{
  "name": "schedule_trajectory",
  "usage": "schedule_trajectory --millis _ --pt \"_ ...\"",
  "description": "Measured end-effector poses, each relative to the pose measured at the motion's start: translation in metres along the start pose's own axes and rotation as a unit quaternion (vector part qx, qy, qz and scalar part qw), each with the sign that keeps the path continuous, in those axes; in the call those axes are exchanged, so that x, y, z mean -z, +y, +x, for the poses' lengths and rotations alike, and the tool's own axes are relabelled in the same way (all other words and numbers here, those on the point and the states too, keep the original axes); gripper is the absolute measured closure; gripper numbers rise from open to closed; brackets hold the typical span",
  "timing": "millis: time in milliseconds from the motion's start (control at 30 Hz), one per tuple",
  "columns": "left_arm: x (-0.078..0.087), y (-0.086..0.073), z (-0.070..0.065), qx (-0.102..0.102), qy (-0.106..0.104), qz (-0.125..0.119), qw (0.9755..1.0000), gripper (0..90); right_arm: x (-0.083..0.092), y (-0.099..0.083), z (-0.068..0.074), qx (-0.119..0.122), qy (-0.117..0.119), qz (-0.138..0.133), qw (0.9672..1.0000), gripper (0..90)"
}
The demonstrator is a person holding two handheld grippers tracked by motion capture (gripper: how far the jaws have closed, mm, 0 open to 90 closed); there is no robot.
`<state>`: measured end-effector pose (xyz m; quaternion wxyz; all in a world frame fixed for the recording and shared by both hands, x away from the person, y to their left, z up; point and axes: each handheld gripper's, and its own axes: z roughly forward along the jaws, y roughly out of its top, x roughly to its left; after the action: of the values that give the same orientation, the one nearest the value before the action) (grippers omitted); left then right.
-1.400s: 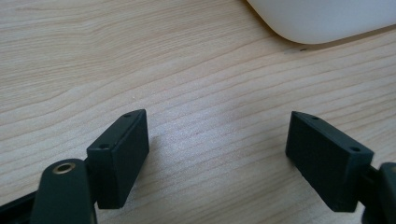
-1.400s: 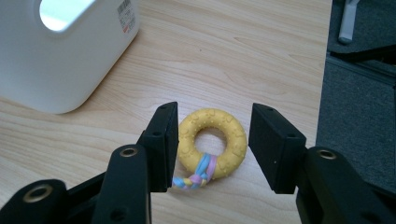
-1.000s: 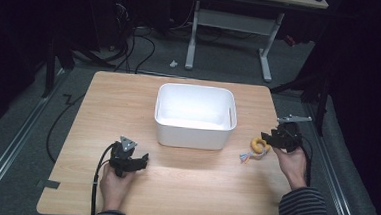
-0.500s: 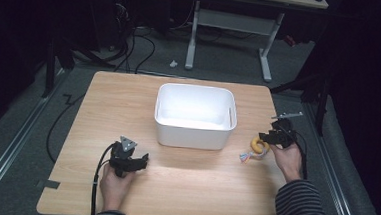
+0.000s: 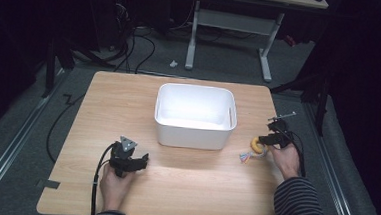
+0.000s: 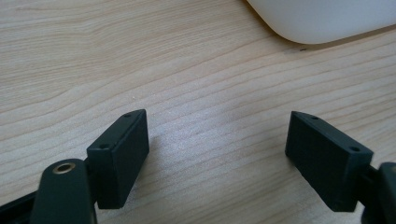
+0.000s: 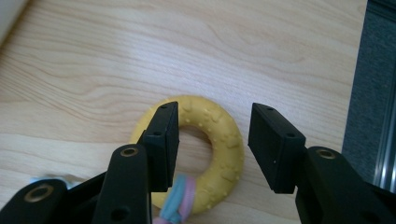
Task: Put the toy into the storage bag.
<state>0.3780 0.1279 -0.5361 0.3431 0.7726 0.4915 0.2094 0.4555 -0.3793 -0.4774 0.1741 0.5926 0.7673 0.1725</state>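
A yellow knobbly ring toy [image 7: 219, 140] with a pink and blue rope tail [image 7: 180, 203] lies flat on the wooden table [image 5: 129, 98], right of a white tub [image 5: 192, 135]. My right gripper [image 7: 212, 135] hovers low over it. One jaw stands over the ring's hole and the other outside its rim, so one side of the ring lies between them with gaps on both sides. In the high view the right gripper [image 5: 265, 140] sits at the ring [image 5: 255, 144]. My left gripper [image 5: 142, 160] rests open over bare wood near the front edge, jaws wide apart [image 6: 217, 135].
The white tub [image 6: 322, 18] stands mid-table, and its inside looks bare. The table's right edge and dark floor [image 7: 378, 70] lie close beside the ring. A desk frame [image 5: 233, 25] and cables stand on the floor beyond the table.
My right hand has come down and shifted slightly left, closer onto the ring. The left hand and the tub have not moved.
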Motion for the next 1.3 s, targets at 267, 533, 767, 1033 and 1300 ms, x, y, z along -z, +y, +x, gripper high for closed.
schedule_trajectory --millis 267,533,767,1033,1300 --pt "0.0 0.0 0.0 0.0 0.0 0.0 1.0 21.7 -0.004 -0.002 -0.004 -0.003 0.006 0.016 0.9999 53.4" --pt "0.0 0.0 0.0 0.0 0.0 0.0 1.0 21.8 -0.012 -0.003 -0.004 -0.001 0.004 0.039 0.9992 56.4" --pt "0.0 0.0 0.0 0.0 0.0 0.0 1.0 21.8 -0.017 -0.007 -0.008 -0.002 0.005 0.049 0.9988 64.7" --pt "0.0 0.0 0.0 -0.001 0.001 0.0 1.0 21.7 -0.016 -0.007 -0.008 0.0 0.007 0.051 0.9987 66.2" --pt "0.0 0.0 0.0 -0.001 0.001 0.0 1.0 21.6 -0.008 -0.008 -0.006 0.011 0.021 0.03 0.9993 67.7"
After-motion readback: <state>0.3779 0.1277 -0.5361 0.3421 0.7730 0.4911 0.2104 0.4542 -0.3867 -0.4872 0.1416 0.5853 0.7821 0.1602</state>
